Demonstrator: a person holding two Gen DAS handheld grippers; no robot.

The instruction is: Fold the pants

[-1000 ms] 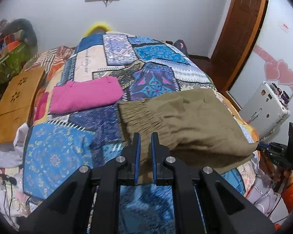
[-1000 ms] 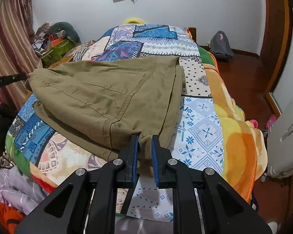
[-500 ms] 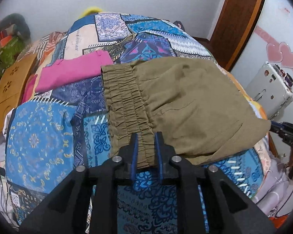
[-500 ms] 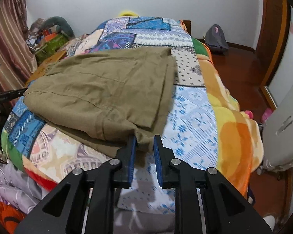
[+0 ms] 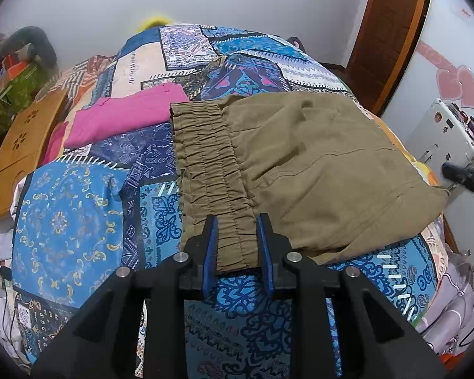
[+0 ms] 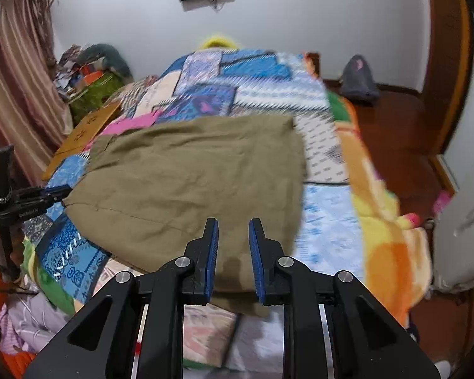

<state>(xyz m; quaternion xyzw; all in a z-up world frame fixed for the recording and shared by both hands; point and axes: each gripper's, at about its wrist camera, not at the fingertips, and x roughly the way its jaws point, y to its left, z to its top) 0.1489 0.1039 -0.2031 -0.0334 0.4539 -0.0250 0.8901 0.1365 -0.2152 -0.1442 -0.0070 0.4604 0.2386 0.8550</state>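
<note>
Pants (image 5: 300, 170) flat on bed | left claw (image 5: 237, 246) spread astride waistband | right claw (image 6: 233, 252) spread over hem

no text can be read; small print on the left tool (image 6: 31, 211) is blurred.

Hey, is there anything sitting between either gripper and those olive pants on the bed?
Nothing visible. The folded olive-green pants lie directly between the open fingers of the left gripper and the right gripper. The folded pink garment lies beyond.
</note>
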